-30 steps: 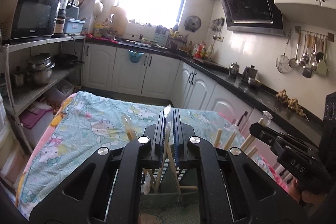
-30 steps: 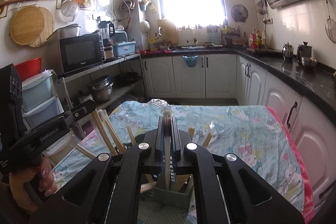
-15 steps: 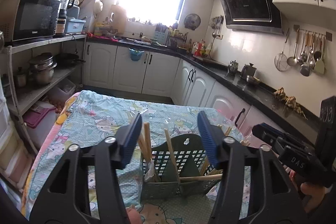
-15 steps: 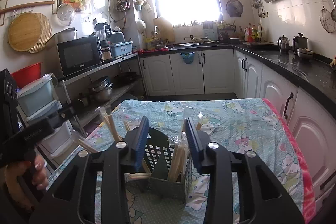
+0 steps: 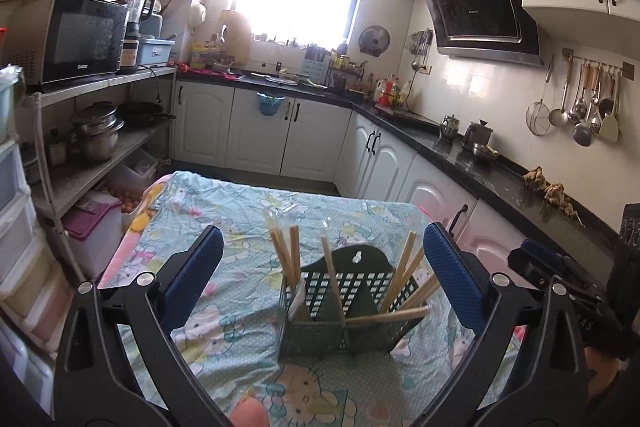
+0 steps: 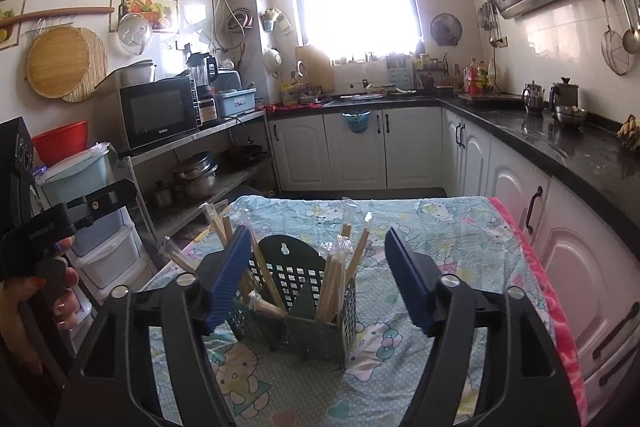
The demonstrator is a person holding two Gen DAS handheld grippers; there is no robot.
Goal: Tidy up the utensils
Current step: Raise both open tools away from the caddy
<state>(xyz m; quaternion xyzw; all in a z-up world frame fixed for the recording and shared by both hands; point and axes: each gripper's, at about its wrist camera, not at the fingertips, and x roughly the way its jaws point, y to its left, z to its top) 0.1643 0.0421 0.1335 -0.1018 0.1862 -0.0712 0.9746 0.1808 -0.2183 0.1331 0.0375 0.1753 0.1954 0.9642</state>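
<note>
A dark green plastic utensil caddy (image 5: pixel 352 319) stands on the table's Hello Kitty cloth; it also shows in the right wrist view (image 6: pixel 304 311). Several wrapped wooden chopsticks (image 5: pixel 290 259) stand in its compartments, also seen in the right wrist view (image 6: pixel 334 287). My left gripper (image 5: pixel 324 271) is wide open and empty, its blue pads on either side of the caddy, drawn back from it. My right gripper (image 6: pixel 316 277) is wide open and empty in front of the caddy. The right gripper's body (image 5: pixel 568 287) shows at right in the left view; the left one (image 6: pixel 60 223) at left.
The table (image 6: pixel 460 227) with a pink edge (image 6: pixel 532 267) stands in a kitchen. A metal shelf (image 5: pixel 92 171) with pots and a microwave is at left, plastic drawers (image 6: pixel 96 227) beside it. White cabinets and a black counter (image 5: pixel 480 167) run at right.
Both grippers were shut on chopsticks over the caddy, then opened wide and let them drop in. Both have drawn back from the caddy.
</note>
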